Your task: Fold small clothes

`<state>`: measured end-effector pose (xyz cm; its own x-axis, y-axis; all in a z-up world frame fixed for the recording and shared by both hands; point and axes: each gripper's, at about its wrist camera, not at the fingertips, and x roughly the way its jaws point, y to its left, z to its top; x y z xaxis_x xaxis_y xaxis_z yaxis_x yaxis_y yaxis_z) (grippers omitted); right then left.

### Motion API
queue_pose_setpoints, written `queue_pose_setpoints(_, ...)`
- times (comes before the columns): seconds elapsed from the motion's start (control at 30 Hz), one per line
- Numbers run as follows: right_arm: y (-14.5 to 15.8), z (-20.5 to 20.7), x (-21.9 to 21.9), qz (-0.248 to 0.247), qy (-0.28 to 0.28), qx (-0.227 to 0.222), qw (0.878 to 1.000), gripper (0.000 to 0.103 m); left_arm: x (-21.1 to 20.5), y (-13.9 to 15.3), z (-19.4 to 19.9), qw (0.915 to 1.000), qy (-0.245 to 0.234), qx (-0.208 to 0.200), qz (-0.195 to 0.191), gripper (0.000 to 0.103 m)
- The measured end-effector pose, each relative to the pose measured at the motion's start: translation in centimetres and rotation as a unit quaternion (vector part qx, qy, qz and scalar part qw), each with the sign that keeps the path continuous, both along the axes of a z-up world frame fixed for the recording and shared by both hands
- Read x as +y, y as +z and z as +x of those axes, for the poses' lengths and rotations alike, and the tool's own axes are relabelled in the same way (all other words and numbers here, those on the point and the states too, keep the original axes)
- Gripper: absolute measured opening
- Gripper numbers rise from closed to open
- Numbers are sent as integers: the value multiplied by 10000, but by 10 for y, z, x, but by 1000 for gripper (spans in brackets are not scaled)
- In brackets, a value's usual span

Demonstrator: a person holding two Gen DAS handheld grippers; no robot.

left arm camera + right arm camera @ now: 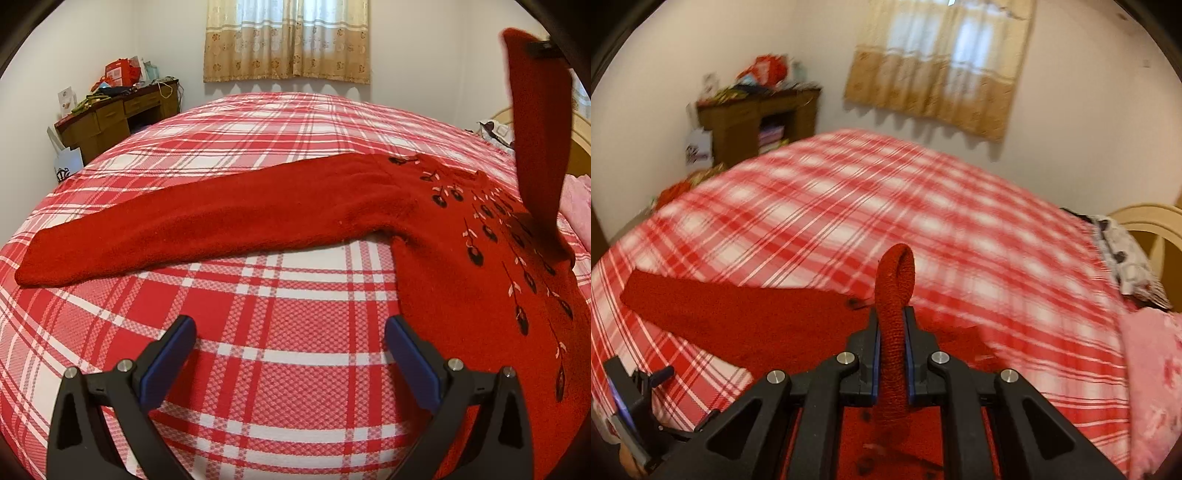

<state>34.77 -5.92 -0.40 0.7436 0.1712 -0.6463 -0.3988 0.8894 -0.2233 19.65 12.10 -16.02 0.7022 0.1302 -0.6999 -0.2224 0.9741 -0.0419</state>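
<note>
A red knit sweater (461, 266) with black flower embroidery lies on the plaid bed (258, 122). One sleeve (192, 229) stretches flat to the left. My left gripper (290, 325) is open and empty, low over the bedspread just left of the sweater's body. My right gripper (892, 314) is shut on the cuff of the other sleeve (894, 325) and holds it high above the sweater; in the left wrist view that sleeve (535, 140) hangs down from the upper right. The left gripper (624, 406) also shows at the lower left of the right wrist view.
A brown wooden desk (110, 122) piled with bags stands against the far left wall. A curtained window (288, 40) is behind the bed. Pink bedding (1152, 387) and a headboard (1156, 229) lie at the right edge.
</note>
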Motion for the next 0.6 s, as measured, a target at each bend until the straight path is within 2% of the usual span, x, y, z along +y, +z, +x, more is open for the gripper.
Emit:
queue_pose_setpoints(0.07, -31, 7, 19, -8, 88, 196, 9998, 10, 0, -1, 0, 10000, 4, -17, -7, 103)
queue_pose_setpoints(0.2, -104, 20, 47, 413, 314, 1020, 9934, 10, -1, -2, 0, 10000, 16, -18, 15, 103)
queue_pose_setpoints(0.27, -131, 20, 56, 686, 661, 1511, 9839, 28, -2, -2, 0, 10000, 24, -25, 58, 103)
queue_pose_setpoints(0.3, -139, 15, 56, 722, 736, 1584, 9820, 49, -4, -3, -1, 10000, 31, -29, 76, 103)
queue_pose_setpoints(0.33, -142, 9, 54, 785, 814, 1595, 9807, 58, -4, -3, -1, 10000, 30, -31, 80, 103)
queue_pose_setpoints(0.4, -139, -5, 38, 955, 989, 1592, 9776, 58, -4, -3, -2, 10000, 49, -48, 72, 103)
queue_pose_setpoints(0.47, -132, -15, 16, 970, 953, 1483, 9796, 58, -3, -2, -3, 9999, 82, -75, 62, 103)
queue_pose_setpoints(0.6, -119, -25, -54, 992, 451, 1294, 9856, 59, -3, -1, -3, 9999, 88, -57, 87, 103)
